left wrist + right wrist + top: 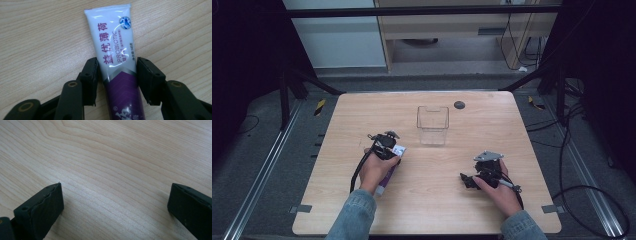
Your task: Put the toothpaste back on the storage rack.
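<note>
A white and purple toothpaste tube (pixel 112 45) lies flat on the wooden table (pixel 492 130), its crimped white end pointing away from me. My left gripper (pixel 117 75) straddles the tube where the white turns to purple, and both pads (pixel 91 75) rest against its sides. In the high view the left gripper (pixel 388 150) is left of centre, with the tube (pixel 391 174) sticking out under the hand. My right gripper (pixel 472 181) rests low at the right front. Its jaws (pixel 115 202) stand wide open over bare wood, nothing between them.
A clear plastic box (pixel 432 125) stands upright near the table's middle, beyond both grippers. A small dark round disc (pixel 459 105) lies near the far edge. Cables trail on the floor at the right.
</note>
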The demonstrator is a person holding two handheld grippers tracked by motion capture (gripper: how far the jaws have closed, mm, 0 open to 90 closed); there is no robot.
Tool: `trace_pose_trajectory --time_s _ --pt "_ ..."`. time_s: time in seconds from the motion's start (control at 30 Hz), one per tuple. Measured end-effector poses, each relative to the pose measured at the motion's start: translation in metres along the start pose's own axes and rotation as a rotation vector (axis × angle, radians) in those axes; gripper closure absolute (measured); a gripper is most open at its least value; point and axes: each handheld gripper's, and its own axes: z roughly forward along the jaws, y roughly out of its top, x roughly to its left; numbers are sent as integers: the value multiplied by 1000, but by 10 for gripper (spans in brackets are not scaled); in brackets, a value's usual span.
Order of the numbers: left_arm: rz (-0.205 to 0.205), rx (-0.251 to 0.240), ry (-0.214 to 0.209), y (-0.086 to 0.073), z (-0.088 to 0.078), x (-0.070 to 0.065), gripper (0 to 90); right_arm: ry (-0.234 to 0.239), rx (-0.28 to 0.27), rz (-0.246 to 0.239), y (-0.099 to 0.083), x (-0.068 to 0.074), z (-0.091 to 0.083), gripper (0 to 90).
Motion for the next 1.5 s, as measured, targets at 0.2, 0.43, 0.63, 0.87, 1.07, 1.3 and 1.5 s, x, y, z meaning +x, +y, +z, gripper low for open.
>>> trace_pose_trajectory --time_s 0.2,0.43,0.63,0.87,1.07,1.3,1.5 --pt "19 2 17 0 0 -2 577 -1 0 -1 0 0 0 7" --pt "45 -1 19 0 0 -4 624 -1 0 -1 0 0 0 7" --pt "55 -2 12 0 -2 -4 658 -1 0 -1 0 0 0 7" --pt "78 6 -11 0 -6 -4 740 0 0 -1 0 0 0 7" --pt "88 -2 -15 -2 -7 -5 760 -1 0 -1 0 0 0 7" --pt "91 -21 -28 -3 -14 -1 777 1 1 4 0 0 0 7" --pt "98 -69 -23 -1 -35 2 781 -1 0 -1 0 0 0 7"
